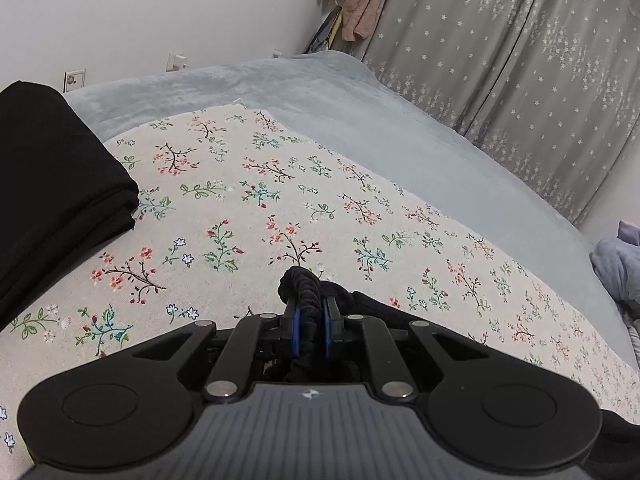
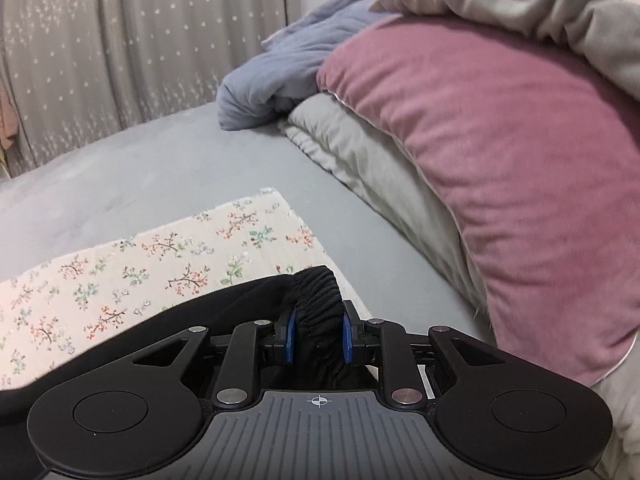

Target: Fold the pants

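Black pants (image 2: 256,296) lie over the floral cloth (image 1: 280,200) on the bed (image 2: 120,168), their gathered waistband clamped in left tool (image 1: 309,320) and right tool (image 2: 319,334).

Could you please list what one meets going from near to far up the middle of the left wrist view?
Left gripper shut on bunched black pants fabric → cream floral-print cloth → grey-blue plush bed cover → white wall.

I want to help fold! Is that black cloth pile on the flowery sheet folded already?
Folded: the black cloth pile lies flat with stacked layered edges.
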Motion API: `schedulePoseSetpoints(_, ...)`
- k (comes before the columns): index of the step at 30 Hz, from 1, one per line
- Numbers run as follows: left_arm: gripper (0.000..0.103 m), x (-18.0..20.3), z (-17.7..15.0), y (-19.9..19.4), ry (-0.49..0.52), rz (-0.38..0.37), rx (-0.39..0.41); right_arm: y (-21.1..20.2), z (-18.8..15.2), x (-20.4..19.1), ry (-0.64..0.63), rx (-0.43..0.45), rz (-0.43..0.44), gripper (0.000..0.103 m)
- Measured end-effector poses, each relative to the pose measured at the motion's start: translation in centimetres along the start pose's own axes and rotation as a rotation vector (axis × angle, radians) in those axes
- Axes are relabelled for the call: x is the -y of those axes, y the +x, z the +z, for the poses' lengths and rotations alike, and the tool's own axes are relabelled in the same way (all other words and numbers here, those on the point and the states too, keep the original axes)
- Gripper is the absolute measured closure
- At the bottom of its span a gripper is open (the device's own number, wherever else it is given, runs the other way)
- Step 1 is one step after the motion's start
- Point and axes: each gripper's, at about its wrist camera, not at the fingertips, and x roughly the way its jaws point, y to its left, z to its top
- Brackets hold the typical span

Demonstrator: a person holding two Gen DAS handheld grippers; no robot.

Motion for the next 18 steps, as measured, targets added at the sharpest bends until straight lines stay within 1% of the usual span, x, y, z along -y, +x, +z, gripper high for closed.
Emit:
schedulePoseSetpoints(5,0.081,-0.5,0.3,-0.9,-0.029,-0.029,-0.002,-1.3,0.3,0.0,0.009,0.028,0.009,0.083)
schedulePoseSetpoints(9,0.081,-1.0,0.5,-2.1,-0.056,-0.056,0.007,-3.7,1.1,1.1,0.072,0.062,0.052,0.083)
schedulePoseSetpoints(11,0.081,-1.3,0.5,-2.6,-0.074,-0.067,0.009,-4.7,1.3,1.5,0.075,0.068,0.053,0.083)
schedulePoseSetpoints(14,0.081,-1.7,0.3,-3.0,-0.097,-0.081,0.012,-5.5,1.1,2.2,0.07,0.064,0.052,0.083)
schedulePoseSetpoints(18,0.081,-1.6,0.0,-3.3,-0.102,-0.091,0.01,-5.6,0.0,2.7,0.061,0.025,0.029,0.083)
